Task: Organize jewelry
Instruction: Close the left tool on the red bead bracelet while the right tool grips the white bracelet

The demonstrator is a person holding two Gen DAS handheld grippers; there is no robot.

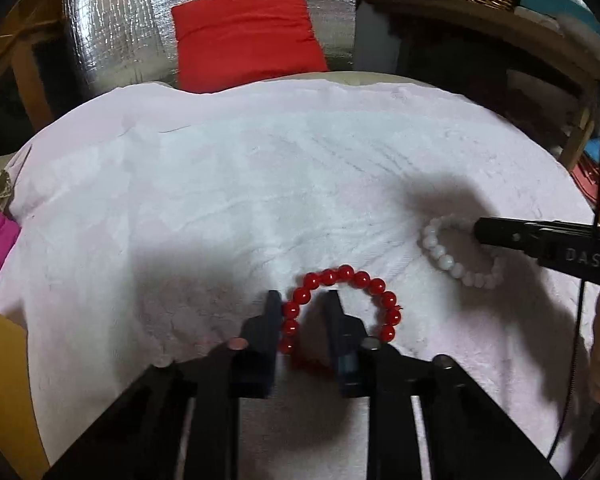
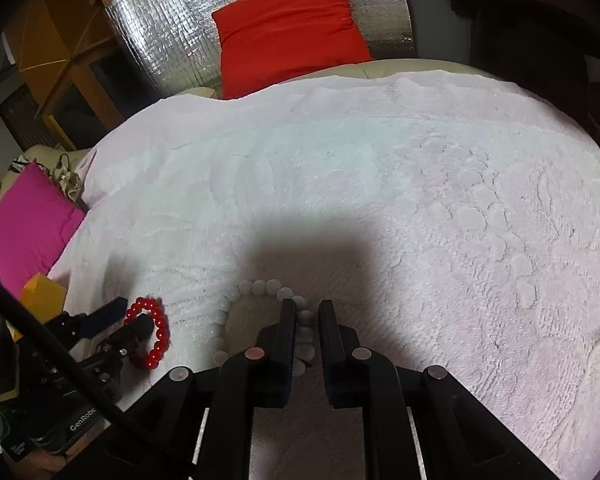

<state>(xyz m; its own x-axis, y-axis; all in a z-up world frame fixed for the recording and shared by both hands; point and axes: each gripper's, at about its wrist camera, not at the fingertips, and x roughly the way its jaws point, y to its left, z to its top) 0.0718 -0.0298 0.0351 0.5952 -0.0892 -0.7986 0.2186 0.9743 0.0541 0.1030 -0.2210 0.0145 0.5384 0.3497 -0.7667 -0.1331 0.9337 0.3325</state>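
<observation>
Black fingers of the left tool (image 1: 302,300) fill the bottom of the left wrist view, spread apart and straddling the left side of the red bracelet (image 1: 342,308): one finger sits outside the ring, the other inside it, with the beads between them but not clamped. That bracelet lies flat on the pale towel (image 1: 220,200), low and centre in the frame. At the right edge the right tool (image 1: 478,232) reaches in over the white bracelet (image 1: 458,258), which rests on the towel just up and right of the red one, the two apart. A red cushion (image 1: 248,36) stands at top centre. In the right wrist view, the right tool (image 2: 306,312) at bottom centre has its fingers set a narrow gap apart across the right side of the white bracelet (image 2: 256,316), beads showing between them; whether they already grip I cannot tell. The left tool (image 2: 130,316) and red bracelet (image 2: 150,332) show at lower left, a pink cushion (image 2: 28,224) beyond. No box or tray for the jewelry is in view. Both tools seem to be at the grasping step; the next move likely calls for closing each gently on its strand without rolling the beads away, then lifting.
</observation>
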